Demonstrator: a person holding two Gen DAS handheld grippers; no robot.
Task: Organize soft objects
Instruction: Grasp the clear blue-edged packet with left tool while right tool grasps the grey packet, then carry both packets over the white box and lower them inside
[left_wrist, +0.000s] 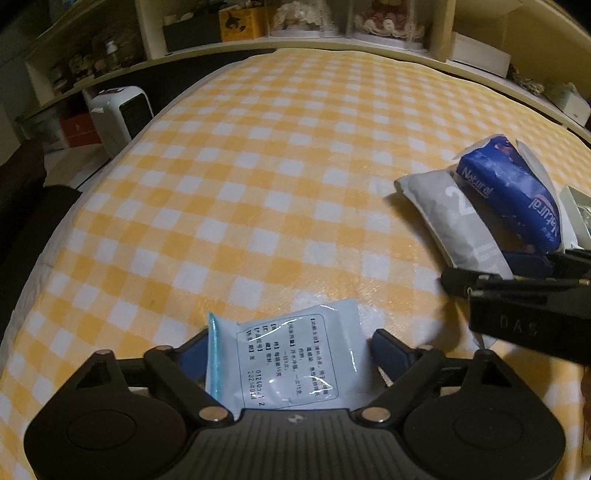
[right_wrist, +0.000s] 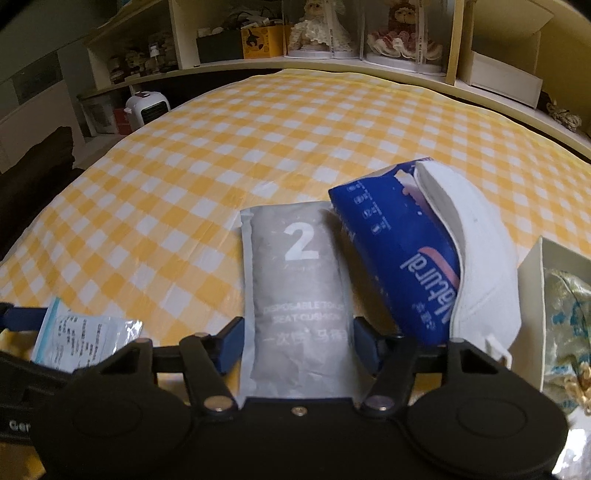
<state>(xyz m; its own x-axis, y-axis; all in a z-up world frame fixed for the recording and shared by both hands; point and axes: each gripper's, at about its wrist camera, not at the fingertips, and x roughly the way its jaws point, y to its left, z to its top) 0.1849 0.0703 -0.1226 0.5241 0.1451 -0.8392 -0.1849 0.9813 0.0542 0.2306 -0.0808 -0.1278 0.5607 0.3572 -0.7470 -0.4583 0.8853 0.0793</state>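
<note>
Two wrist views over a table covered in a yellow-and-white checked cloth. At the left, the left hand-held gripper points down at the near edge with a pale blue sachet printed with black text lying flat between its blue fingers; the right finger stands just clear of the sachet's edge, and whether the left one touches cannot be told, so the jaws read as wide and not clamped. In the right wrist view the same sachet shows at the near left. To the right of it, the right hand-held gripper straddles the near end of a grey pouch marked with a large "2" and "DISPOSABLE TOILET SEAT CUSHION"; its blue fingers stand at the pouch's two long edges at a middling opening, and whether they press cannot be told. The pouch lies flat, running from near to far. Touching its right side, a blue tissue pack printed "Natural" leans tilted against a white cap. At the far right edge, an open white box holds a pale embroidered fabric item. Beyond the table, shelves carry dolls and boxes, and a small white heater stands at the far left.
</note>
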